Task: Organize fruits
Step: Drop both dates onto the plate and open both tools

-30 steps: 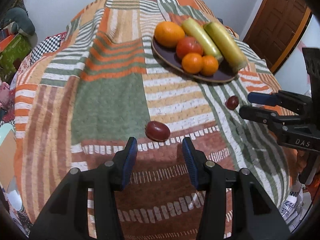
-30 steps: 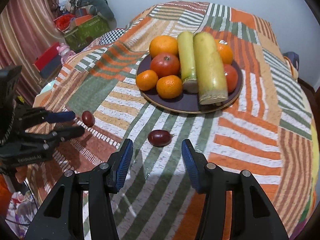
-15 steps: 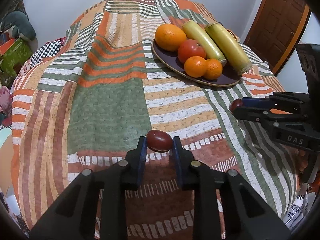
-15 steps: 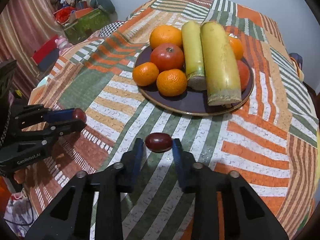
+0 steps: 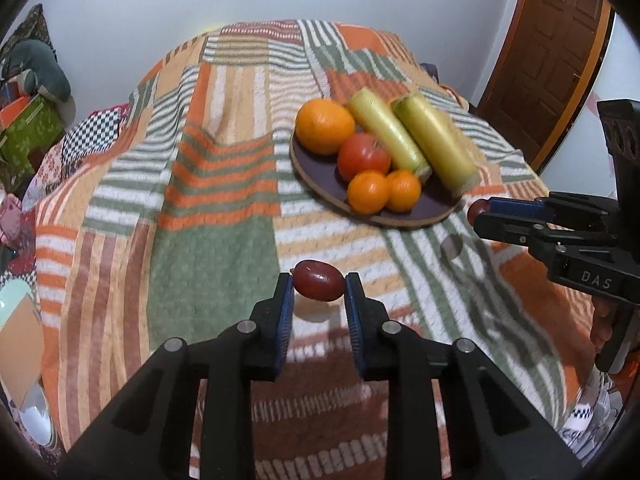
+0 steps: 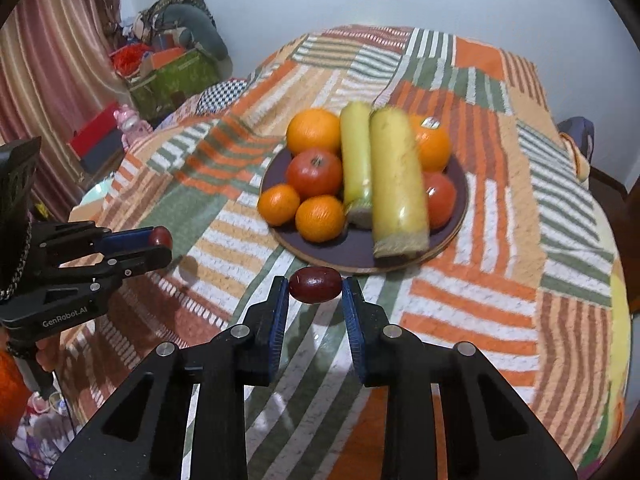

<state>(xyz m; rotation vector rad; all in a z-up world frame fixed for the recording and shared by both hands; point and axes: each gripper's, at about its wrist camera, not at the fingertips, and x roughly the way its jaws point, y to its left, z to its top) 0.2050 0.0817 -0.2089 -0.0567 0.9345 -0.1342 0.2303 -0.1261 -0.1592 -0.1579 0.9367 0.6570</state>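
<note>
My left gripper (image 5: 319, 285) is shut on a dark red oval fruit (image 5: 319, 286) and holds it above the striped cloth. My right gripper (image 6: 315, 285) is shut on a second dark red oval fruit (image 6: 315, 285), lifted just in front of the plate. The dark round plate (image 6: 360, 254) holds oranges (image 6: 314, 131), tomatoes (image 6: 315, 173), small mandarins (image 6: 320, 218) and two long yellow-green pieces (image 6: 396, 176). In the left wrist view the plate (image 5: 320, 174) lies ahead to the right, and the right gripper (image 5: 482, 212) shows with its fruit (image 5: 476, 210). The left gripper (image 6: 160, 244) shows at the left of the right wrist view.
A patchwork striped cloth (image 5: 216, 216) covers the round table. A wooden door (image 5: 552, 48) stands at the back right. Boxes and clutter (image 6: 168, 76) and a striped curtain (image 6: 52, 80) are off the table's left side. White wall behind.
Both grippers closed on the two dark red fruits that lay on the cloth and lifted them. Both have moved up and toward the plate.
</note>
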